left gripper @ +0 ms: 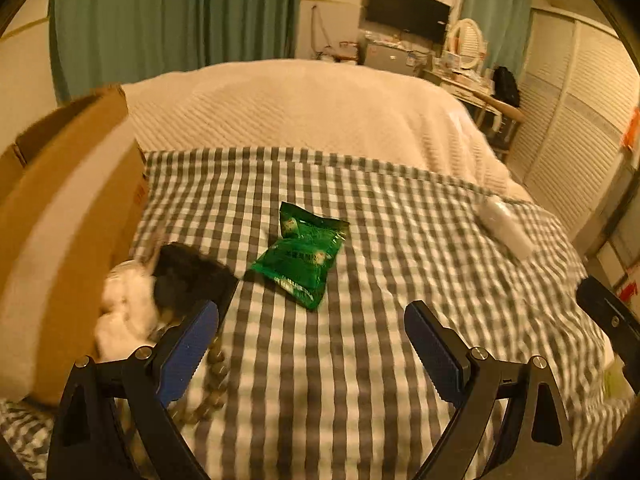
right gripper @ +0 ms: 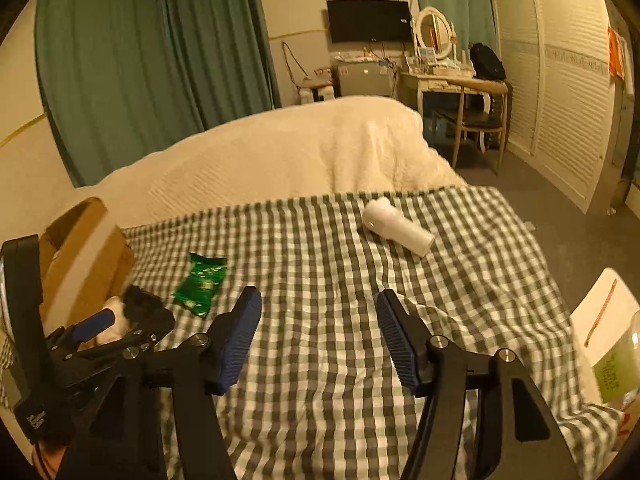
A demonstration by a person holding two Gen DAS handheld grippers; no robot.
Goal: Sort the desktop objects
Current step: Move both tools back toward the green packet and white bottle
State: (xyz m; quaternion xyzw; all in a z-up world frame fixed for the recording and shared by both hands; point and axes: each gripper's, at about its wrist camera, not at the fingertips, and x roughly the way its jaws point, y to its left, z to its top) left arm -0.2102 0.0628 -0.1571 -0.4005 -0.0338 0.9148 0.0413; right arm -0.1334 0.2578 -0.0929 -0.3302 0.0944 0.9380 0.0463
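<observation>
A: Where are the things that must be sorted?

B: The green snack packet point(left gripper: 302, 256) lies flat in the middle of the checkered cloth point(left gripper: 360, 360) on the bed. A white bottle point(right gripper: 398, 228) lies on its side far to the right of it, near the cloth's edge. At the left, a white and a dark fluffy thing point(left gripper: 168, 284) and a string of beads point(left gripper: 214, 380) rest just beside the cardboard box point(left gripper: 68, 220).

A: So is anything sorted yet?

B: I judge almost nothing. All these things are on the cloth, and I cannot see inside the box.

A: And the grippers?

B: The left gripper point(left gripper: 312, 344) has its jaws wide apart, empty, aimed at the packet. The right gripper point(right gripper: 320, 328) also has its jaws apart with nothing between them, the bottle well ahead of it.
</observation>
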